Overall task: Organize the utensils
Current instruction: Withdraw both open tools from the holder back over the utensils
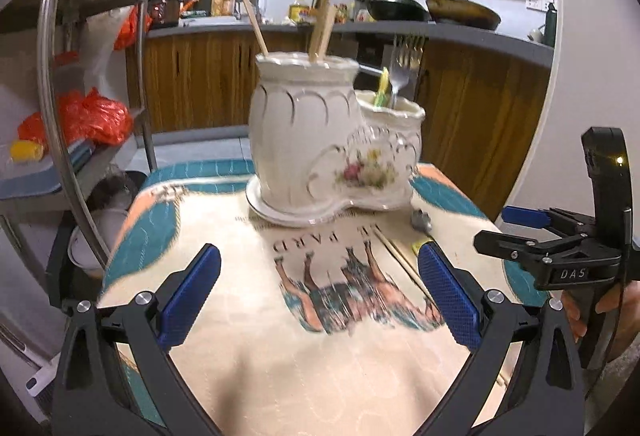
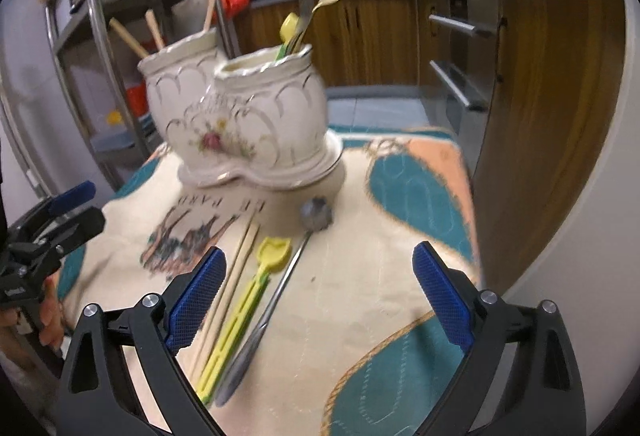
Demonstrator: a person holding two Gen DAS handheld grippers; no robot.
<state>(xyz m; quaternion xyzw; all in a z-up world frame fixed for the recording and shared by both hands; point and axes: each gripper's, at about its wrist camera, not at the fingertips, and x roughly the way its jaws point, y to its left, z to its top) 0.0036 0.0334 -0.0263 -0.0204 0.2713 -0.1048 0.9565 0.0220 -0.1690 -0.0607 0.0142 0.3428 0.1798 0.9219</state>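
Observation:
A cream ceramic utensil holder (image 1: 320,140) with two cups stands at the far middle of the patterned tablecloth (image 1: 304,364). Wooden chopsticks (image 1: 322,30) stick out of its taller cup; a fork (image 1: 402,72) and a yellow utensil stand in the shorter one. On the cloth lie a pair of chopsticks (image 2: 236,276), a yellow-green plastic spoon (image 2: 256,284) and a metal spoon (image 2: 280,276). My right gripper (image 2: 318,256) hangs open just above them with nothing between its pads. My left gripper (image 1: 316,268) is open over bare cloth in front of the holder (image 2: 244,116).
A steel rack (image 1: 92,76) with red plastic bags stands left of the table. Wooden kitchen cabinets (image 1: 208,80) and a counter with woks run behind. Drawers with metal handles (image 2: 460,84) are at the right. A hand (image 1: 600,308) holds the right gripper.

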